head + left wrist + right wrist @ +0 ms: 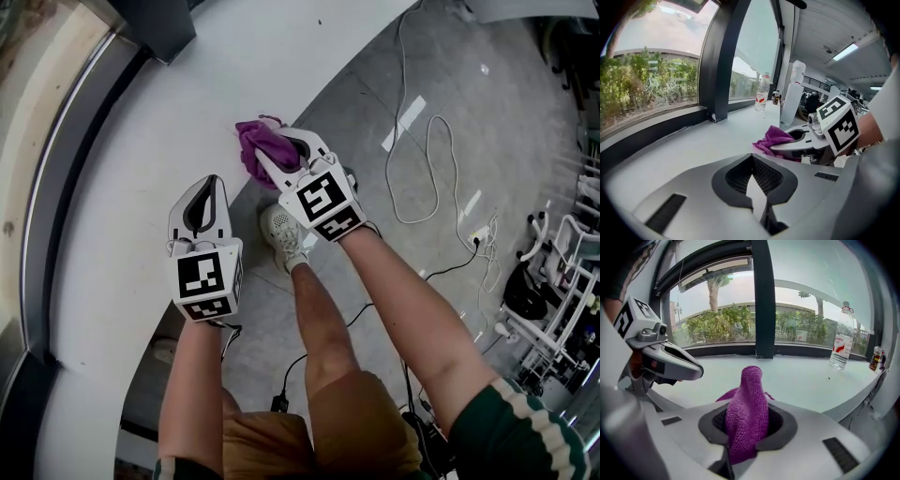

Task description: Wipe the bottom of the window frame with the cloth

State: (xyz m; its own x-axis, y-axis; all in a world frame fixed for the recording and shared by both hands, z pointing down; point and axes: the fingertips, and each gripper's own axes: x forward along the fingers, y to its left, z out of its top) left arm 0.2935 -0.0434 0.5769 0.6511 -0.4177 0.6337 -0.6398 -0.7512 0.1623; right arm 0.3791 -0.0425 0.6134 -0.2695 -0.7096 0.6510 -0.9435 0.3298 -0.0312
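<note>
A purple cloth (259, 150) (746, 408) is bunched up between the jaws of my right gripper (274, 157) (747, 423), which is shut on it. The cloth rests on the white sill (159, 122) near its inner edge. My left gripper (208, 187) (751, 159) hovers over the sill just left of and behind the right one, jaws together with nothing in them. The dark bottom rail of the window frame (64, 187) (651, 133) (722, 350) runs along the far side of the sill, well apart from both grippers.
A dark upright mullion (761, 301) (724, 70) stands on the sill. A water bottle (840, 341) (761, 96) stands farther along the sill. Beyond the sill's curved edge are the person's shoe (284, 234), white cables (422, 159) on the floor and a rack (553, 281).
</note>
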